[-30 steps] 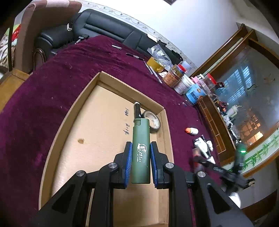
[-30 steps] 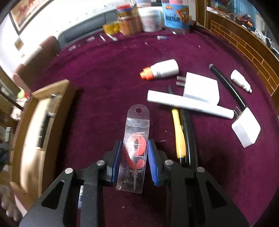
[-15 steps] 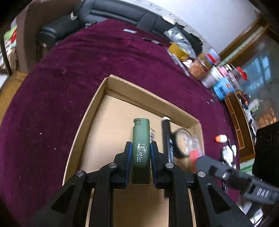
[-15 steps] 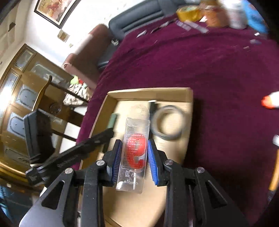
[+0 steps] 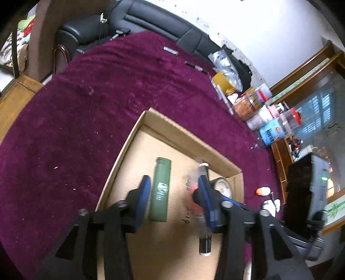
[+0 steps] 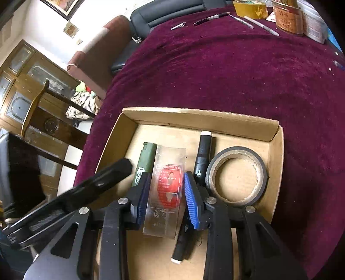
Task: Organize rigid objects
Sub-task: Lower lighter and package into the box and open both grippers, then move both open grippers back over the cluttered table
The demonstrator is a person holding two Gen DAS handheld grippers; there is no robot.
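Observation:
A shallow cardboard box sits on the purple tablecloth. A green lighter lies flat on its floor. My left gripper is open above it, its pads apart on either side of the lighter. My right gripper is shut on a clear plastic packet with a red label, held low over the box between the lighter and a black marker. A grey tape roll lies at the box's right.
Jars and tins crowd the table's far side, with pens and a yellow tape roll. An orange-capped white bottle lies right of the box. A sofa and a chair stand beyond the table.
My left gripper has opened and let the green lighter down onto the box floor. My right gripper has brought the clear packet over the box and lowered it beside the lighter.

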